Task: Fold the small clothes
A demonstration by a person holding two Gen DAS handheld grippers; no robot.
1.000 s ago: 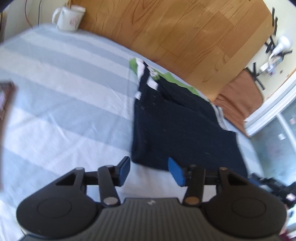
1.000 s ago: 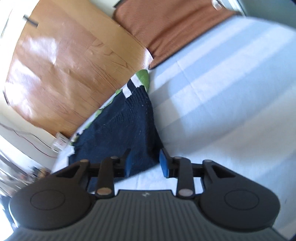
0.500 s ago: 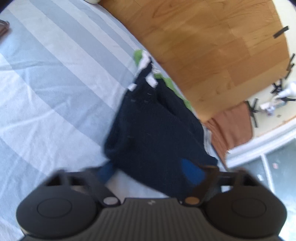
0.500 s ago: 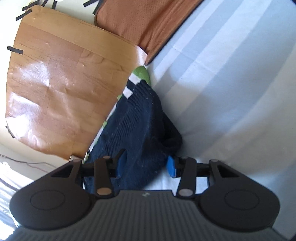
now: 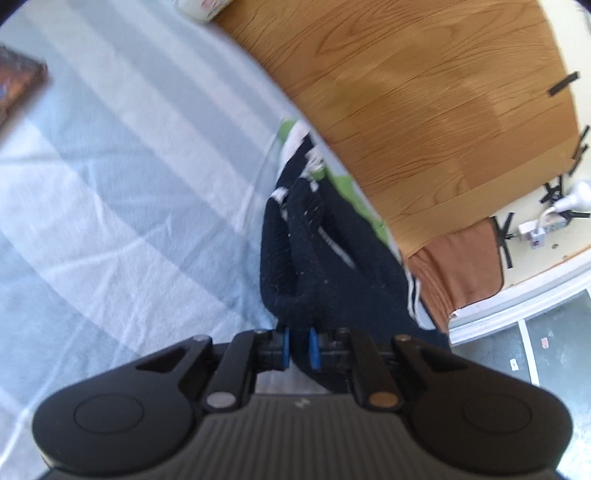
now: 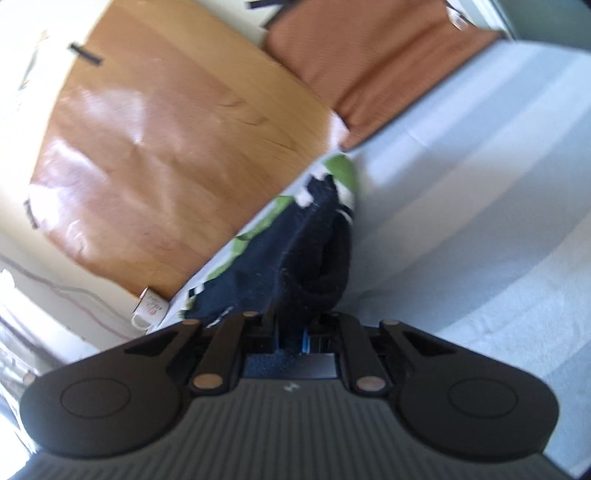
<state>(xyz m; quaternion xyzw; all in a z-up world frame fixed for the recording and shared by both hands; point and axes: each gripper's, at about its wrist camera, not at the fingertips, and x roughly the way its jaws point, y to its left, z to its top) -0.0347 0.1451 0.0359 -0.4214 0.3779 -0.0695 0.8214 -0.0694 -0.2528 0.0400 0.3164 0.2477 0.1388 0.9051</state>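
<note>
A small dark navy knitted garment (image 5: 325, 258) with white and green trim lies near the far edge of the blue-and-white striped cloth (image 5: 122, 206). My left gripper (image 5: 298, 349) is shut on its near corner, and the fabric bunches up into folds just ahead of the blue pads. In the right wrist view the same navy garment (image 6: 295, 254) is pinched in my right gripper (image 6: 293, 338), which is shut on its other near corner, with the cloth rolled up in front of the jaws.
A white mug (image 5: 199, 5) stands at the far edge of the striped cloth; it also shows in the right wrist view (image 6: 147, 310). A dark object (image 5: 18, 85) lies at the left. Beyond the edge are wooden floor (image 5: 424, 92) and a brown cushion (image 6: 373, 59).
Both grippers, open at the garment's near edge a second ago, have closed on its two near corners. The garment, flat before, is now bunched and lifted at the near edge.
</note>
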